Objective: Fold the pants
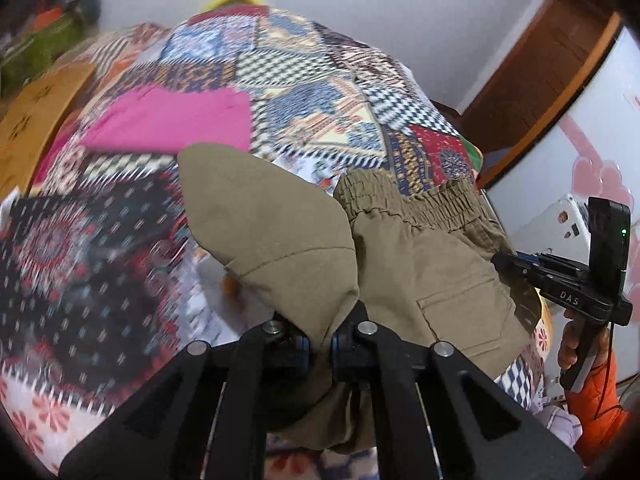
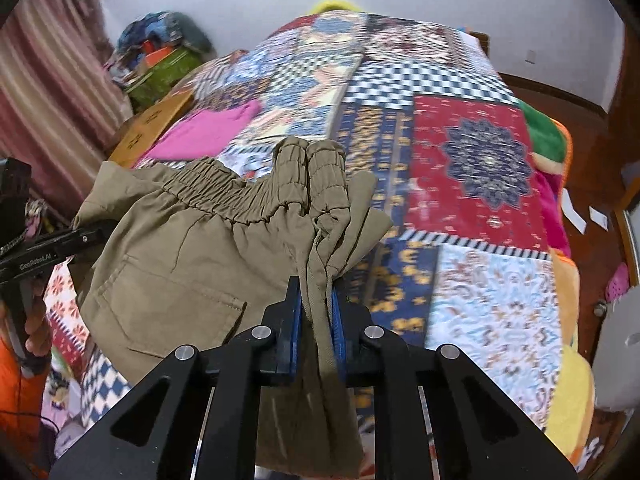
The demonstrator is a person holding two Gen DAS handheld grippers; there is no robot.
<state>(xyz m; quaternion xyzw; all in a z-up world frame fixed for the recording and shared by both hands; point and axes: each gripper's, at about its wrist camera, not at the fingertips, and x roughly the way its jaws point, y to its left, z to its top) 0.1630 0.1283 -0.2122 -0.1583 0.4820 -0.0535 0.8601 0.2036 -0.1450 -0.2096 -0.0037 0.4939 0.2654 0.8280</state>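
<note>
Olive-khaki pants (image 1: 420,264) with an elastic waistband and a back pocket hang above the patchwork bed, held between both grippers. My left gripper (image 1: 320,340) is shut on a bunched fold of the pants near one side. My right gripper (image 2: 316,320) is shut on the gathered waistband end of the pants (image 2: 192,256); cloth hangs down between its blue pads (image 2: 338,328). The right gripper also shows at the right edge of the left wrist view (image 1: 508,260), and the left gripper at the left edge of the right wrist view (image 2: 86,236).
A patchwork quilt (image 2: 472,168) covers the bed. A folded pink garment (image 1: 172,120) lies on it further back. A cardboard box (image 1: 32,128) and a pile of clutter (image 2: 160,56) sit left of the bed. Wooden floor (image 2: 560,92) lies to the right.
</note>
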